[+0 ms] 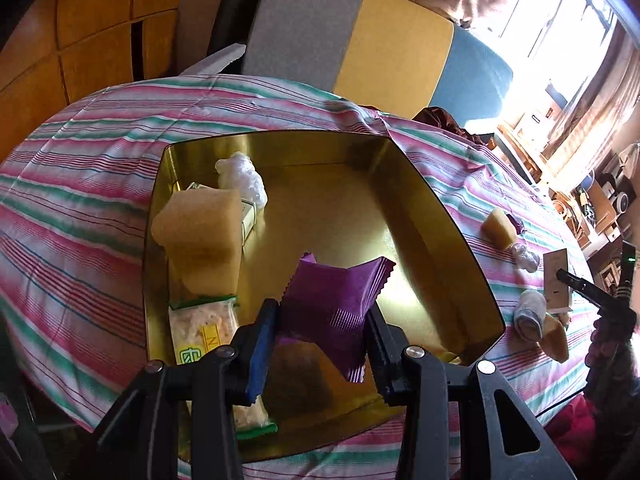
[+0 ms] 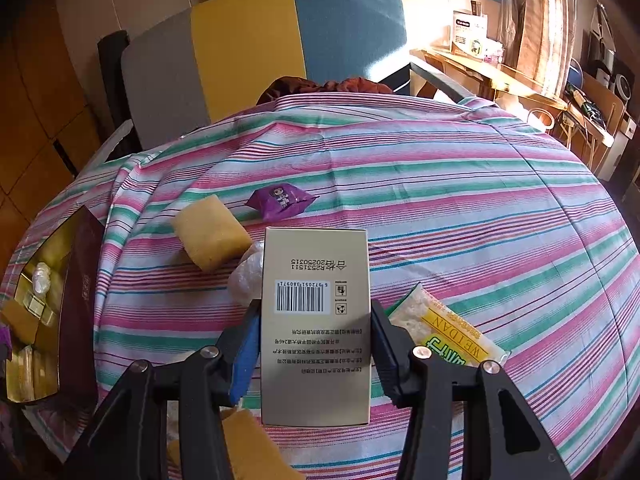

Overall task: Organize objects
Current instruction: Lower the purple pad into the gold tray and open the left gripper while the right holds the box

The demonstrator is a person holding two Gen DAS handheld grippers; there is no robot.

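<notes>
My left gripper is shut on a purple snack packet and holds it above the gold tin box. In the box lie a yellow sponge, a white plastic wad, a small carton and a green-edged cracker pack. My right gripper is shut on a beige barcode box, held over the striped tablecloth. Around it on the cloth lie a yellow sponge, a purple packet, a plastic wad and a yellow cracker pack.
The gold tin box also shows at the left edge of the right wrist view. A second sponge lies under my right gripper. A grey, yellow and blue chair stands behind the table. Shelves and clutter stand at the right by the window.
</notes>
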